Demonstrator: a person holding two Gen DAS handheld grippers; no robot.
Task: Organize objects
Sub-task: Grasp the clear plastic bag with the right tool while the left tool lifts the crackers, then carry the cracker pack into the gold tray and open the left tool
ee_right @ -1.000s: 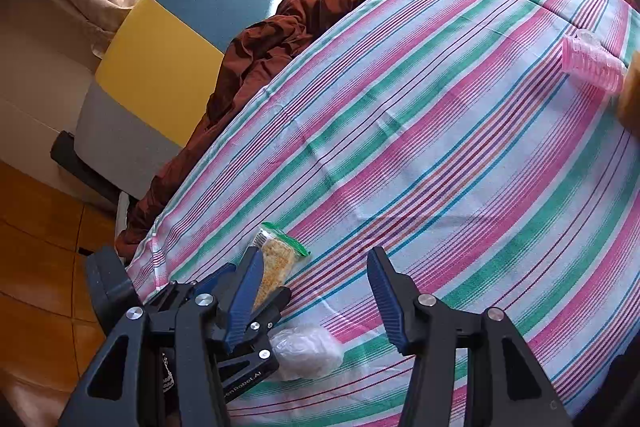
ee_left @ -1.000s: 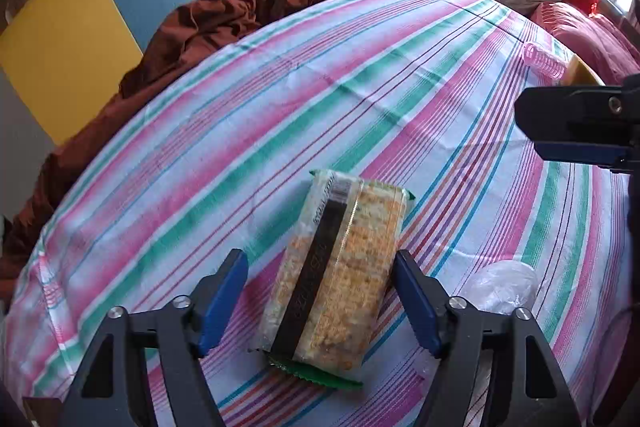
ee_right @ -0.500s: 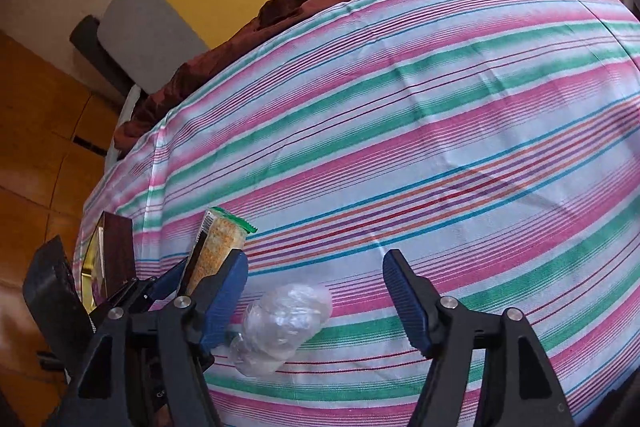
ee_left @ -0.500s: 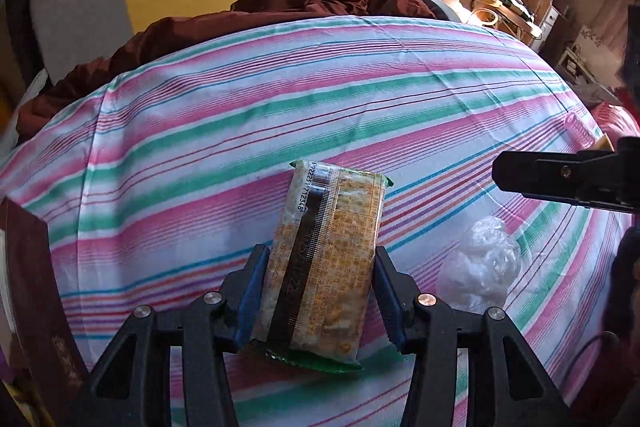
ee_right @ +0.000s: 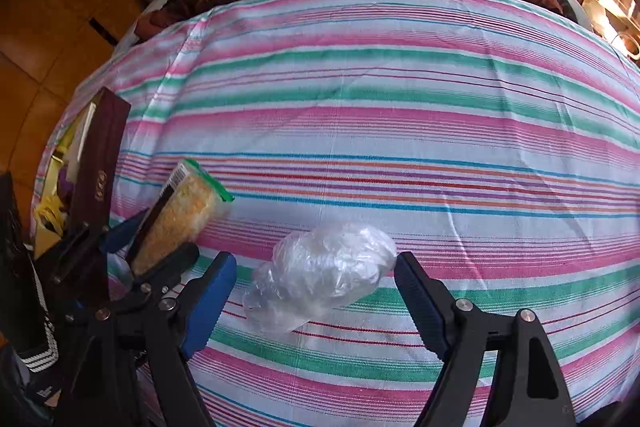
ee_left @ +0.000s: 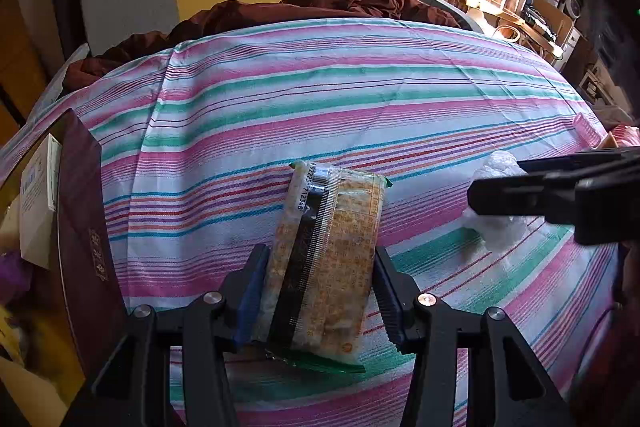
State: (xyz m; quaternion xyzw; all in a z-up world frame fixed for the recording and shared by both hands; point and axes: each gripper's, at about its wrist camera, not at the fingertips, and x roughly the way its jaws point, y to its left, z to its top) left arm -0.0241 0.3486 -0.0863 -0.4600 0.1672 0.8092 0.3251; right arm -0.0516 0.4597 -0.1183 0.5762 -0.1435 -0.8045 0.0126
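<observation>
Only the left wrist view shows the left gripper [ee_left: 320, 291] clamped on the snack packet [ee_left: 326, 259]; the right wrist view shows the right gripper [ee_right: 316, 291] spread apart around the crumpled plastic bag [ee_right: 320, 283]. A second ago, the left fingers stood clear of the packet. Everything lies on a striped sheet [ee_right: 400, 87], with a maroon box [ee_left: 86, 251] at the left.

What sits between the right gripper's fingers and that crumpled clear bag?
Nothing visible. The right gripper is open, and the clear plastic bag lies on the striped cloth between its fingers. The snack packet sits off to the left, in the left gripper.
</observation>
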